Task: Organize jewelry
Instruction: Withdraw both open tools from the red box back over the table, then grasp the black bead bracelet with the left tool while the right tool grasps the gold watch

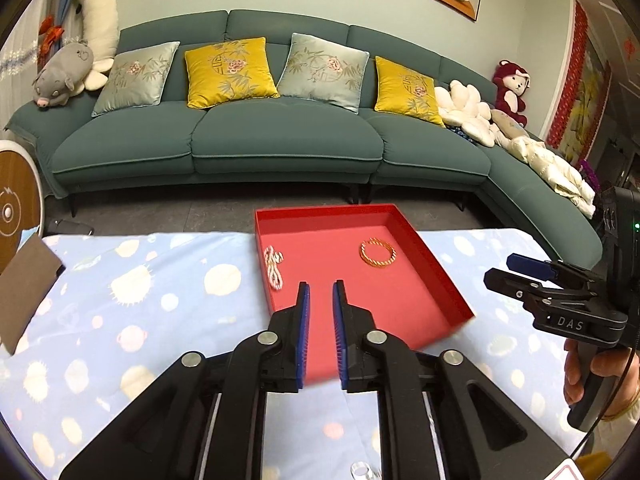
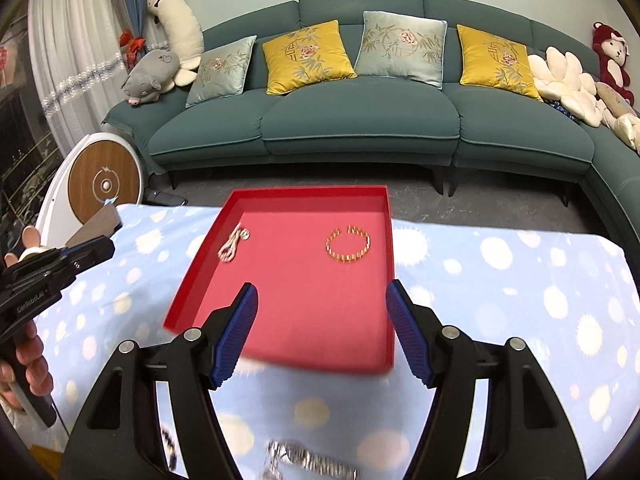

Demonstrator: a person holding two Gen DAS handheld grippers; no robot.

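A shallow red tray lies on the blue spotted cloth. In it are a gold bracelet toward the right and a white pearl strand at the left. My left gripper hovers over the tray's near part, jaws slightly apart and empty; it also shows in the right wrist view. My right gripper is wide open and empty above the tray's near edge; it also shows in the left wrist view. A silvery chain piece lies blurred on the cloth below it.
A teal sofa with cushions stands beyond the table. A brown card lies at the cloth's left edge. A round white and wood device stands at the left. A small silver item lies by my left gripper's base.
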